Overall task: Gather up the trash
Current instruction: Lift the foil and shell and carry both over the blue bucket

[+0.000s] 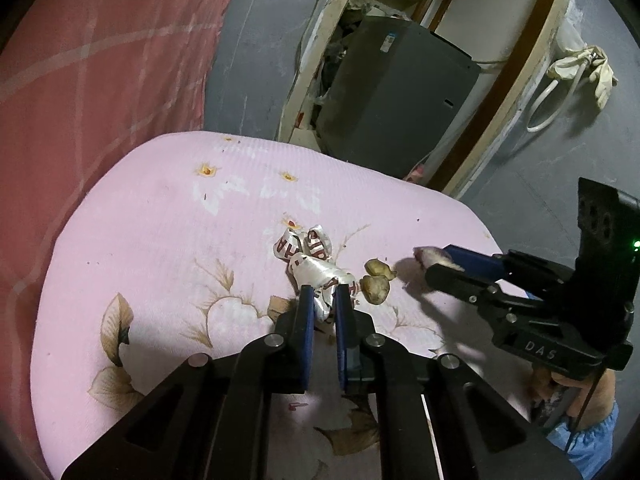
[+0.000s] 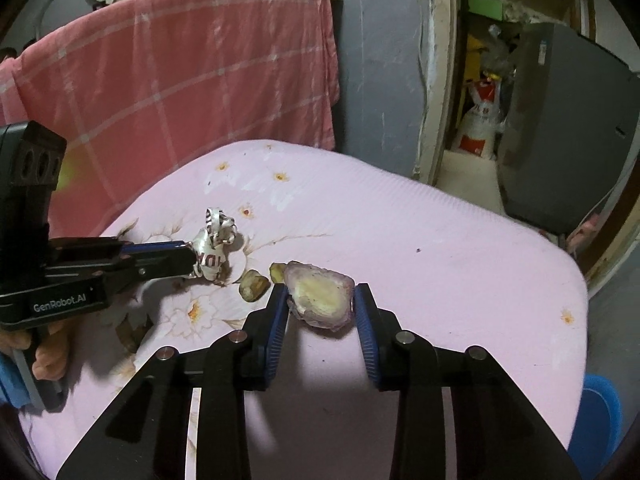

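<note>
Left gripper: the black two-finger left gripper (image 1: 323, 300) with blue pads is clamped on a crumpled silver-white foil wrapper with red lettering (image 1: 316, 268); the pads press its near end, and its far end rests on the cushion.
Right gripper: the black right gripper (image 2: 321, 300) with blue ribbed pads has both pads against a purple-skinned, pale yellow peel scrap (image 2: 320, 296) and holds it just above the cushion.
Other trash: two small yellow-brown food scraps (image 1: 376, 280) lie on the cushion between the wrapper and the peel scrap, just beside both.
Hands: a hand (image 2: 48, 354) with a blue cuff grips the left gripper's handle at the near left of the right wrist view.
Surface: a pink padded cushion with a printed flower pattern (image 2: 440, 240), faintly ribbed and speckled with small dark crumbs.
Edges: the cushion's rounded far edge and right edge drop off to the floor; the trash sits near its middle, well in from every edge.
Open room: the right half of the cushion is bare pink fabric.
Room, left: a pink checked cloth (image 2: 180, 80) hangs over a rail behind the cushion's far left side.
Room, far: a grey wall (image 2: 380, 60) and a cream door frame; beyond the doorway stand a dark grey box-shaped appliance (image 2: 568, 120) and a white and red sack (image 2: 480, 124).
Containers: a blue plastic rim (image 2: 600, 412) shows at the near right below the cushion edge; what it holds cannot be seen.
</note>
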Tool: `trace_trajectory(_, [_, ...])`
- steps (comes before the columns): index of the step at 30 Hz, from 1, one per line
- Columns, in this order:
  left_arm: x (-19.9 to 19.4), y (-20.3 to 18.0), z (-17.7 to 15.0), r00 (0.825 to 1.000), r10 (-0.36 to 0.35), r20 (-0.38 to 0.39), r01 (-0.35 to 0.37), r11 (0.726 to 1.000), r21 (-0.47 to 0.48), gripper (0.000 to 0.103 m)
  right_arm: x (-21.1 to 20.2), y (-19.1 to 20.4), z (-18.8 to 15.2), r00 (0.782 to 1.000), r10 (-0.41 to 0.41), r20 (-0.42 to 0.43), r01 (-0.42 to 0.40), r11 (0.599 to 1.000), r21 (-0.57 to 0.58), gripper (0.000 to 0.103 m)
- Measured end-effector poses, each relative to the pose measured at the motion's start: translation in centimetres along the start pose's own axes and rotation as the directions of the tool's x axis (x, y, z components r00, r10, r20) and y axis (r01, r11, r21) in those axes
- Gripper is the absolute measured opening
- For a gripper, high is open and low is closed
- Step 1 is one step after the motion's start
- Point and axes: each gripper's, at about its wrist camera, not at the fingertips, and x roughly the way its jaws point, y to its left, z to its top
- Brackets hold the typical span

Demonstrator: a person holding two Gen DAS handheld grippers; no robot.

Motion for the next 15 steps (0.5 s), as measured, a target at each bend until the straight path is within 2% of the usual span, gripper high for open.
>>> trace_trajectory(6, [-0.7,-1.0,-0.5,0.999,0.012,0.053,-0.014,0.999,0.042,0.006,-2.1,-0.1,-0.3,0.995,-0.039,0.094,0.040,0.999,-0.010,0.031])
trace_trajectory(8, [-1.2,-1.6,-0.6,0.996,0.010,0.087,-0.015,0.998,0.056,0.006,-3.3,-0.2,-0.4,0.987,-0.045,0.154,0.046,0.999,-0.003,0.031])
trace_trajectory(12, [-2.4,-3.0,-0.6,0.988,0.014,0.154,-0.028,0.996,0.088,0.006,-5.8,-0.2,-0.5,0.961,-0.094,0.260,0.096,0.995,0.007,0.031])
trace_trajectory(15, [-3.5,-4.3,-0.4,0.976,0.007,0.220,-0.029,0.995,0.100,0.006,-8.0,-0.1,-0.4,0.933,-0.115,0.341,0.115,0.993,0.020,0.031])
